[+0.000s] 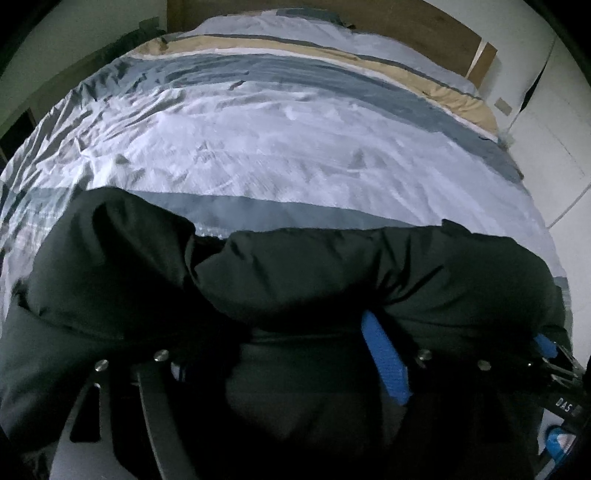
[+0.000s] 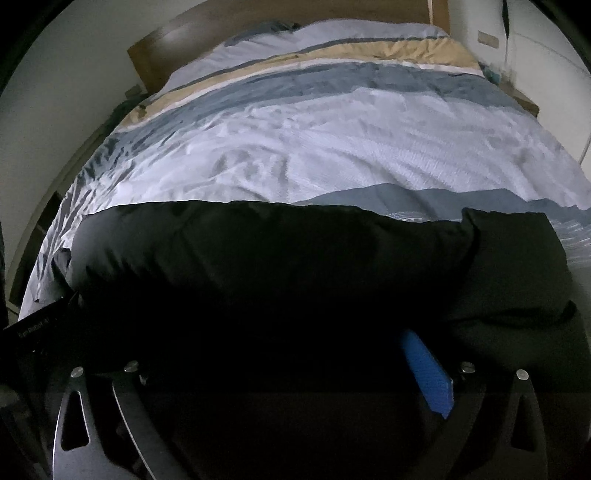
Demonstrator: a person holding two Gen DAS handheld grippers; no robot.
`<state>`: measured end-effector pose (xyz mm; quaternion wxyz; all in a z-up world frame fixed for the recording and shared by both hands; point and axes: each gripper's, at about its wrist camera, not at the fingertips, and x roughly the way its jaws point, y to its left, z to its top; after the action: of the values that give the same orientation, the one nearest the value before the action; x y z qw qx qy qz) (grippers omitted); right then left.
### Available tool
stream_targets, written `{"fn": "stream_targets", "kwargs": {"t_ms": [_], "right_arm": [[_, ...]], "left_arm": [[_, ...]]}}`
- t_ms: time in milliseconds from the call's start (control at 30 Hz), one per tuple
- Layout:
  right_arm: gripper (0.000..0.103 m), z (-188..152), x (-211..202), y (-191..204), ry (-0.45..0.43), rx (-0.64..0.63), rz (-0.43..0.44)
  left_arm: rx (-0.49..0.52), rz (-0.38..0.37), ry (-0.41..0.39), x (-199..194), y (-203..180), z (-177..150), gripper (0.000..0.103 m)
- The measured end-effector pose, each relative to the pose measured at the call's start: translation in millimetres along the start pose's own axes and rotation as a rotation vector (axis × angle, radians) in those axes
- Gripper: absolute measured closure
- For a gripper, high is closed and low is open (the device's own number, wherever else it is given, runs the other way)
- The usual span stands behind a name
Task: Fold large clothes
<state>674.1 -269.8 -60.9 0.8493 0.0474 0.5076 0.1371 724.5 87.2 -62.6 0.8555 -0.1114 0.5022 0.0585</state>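
Note:
A black padded jacket (image 1: 332, 273) lies bunched at the near end of the bed and fills the lower half of both views; it also shows in the right wrist view (image 2: 258, 258). My left gripper (image 1: 303, 354) is buried in its fabric; one blue fingertip pad (image 1: 384, 358) shows, the other is hidden. My right gripper (image 2: 295, 369) is also pressed into the jacket, with one blue pad (image 2: 428, 373) showing. The jaws' spacing is hidden by cloth. The right gripper's blue tips (image 1: 546, 347) show at the left view's right edge.
The bed's duvet (image 1: 277, 140) has white, grey-blue and tan stripes and stretches away to a wooden headboard (image 1: 424, 33). White wall and wardrobe (image 1: 546, 140) stand on the right. A dark bedside unit (image 2: 33, 236) stands on the left.

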Motion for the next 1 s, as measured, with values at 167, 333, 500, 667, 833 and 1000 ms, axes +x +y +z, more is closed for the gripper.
{"fn": "stream_targets", "kwargs": {"t_ms": [167, 333, 500, 667, 833, 1000], "right_arm": [[0.001, 7, 3, -10, 0.016, 0.009, 0.001], [0.001, 8, -6, -54, 0.037, 0.07, -0.055], [0.001, 0, -15, -106, 0.075, 0.166, -0.181], [0.003, -6, -51, -118, 0.045, 0.158, -0.325], [0.003, -24, -116, -66, -0.105, 0.096, -0.188], [0.003, -46, -133, -1, -0.15, -0.007, -0.086]], "left_arm": [[-0.017, -0.03, 0.012, 2, 11, 2, 0.023], [-0.117, 0.074, 0.041, -6, 73, 10, 0.023], [-0.228, 0.232, 0.1, -12, 142, 9, 0.024], [-0.214, 0.321, -0.093, -85, 171, -3, 0.025], [-0.086, 0.226, -0.196, -131, 131, -37, 0.025], [-0.025, 0.126, -0.189, -134, 83, -70, 0.024]]}}
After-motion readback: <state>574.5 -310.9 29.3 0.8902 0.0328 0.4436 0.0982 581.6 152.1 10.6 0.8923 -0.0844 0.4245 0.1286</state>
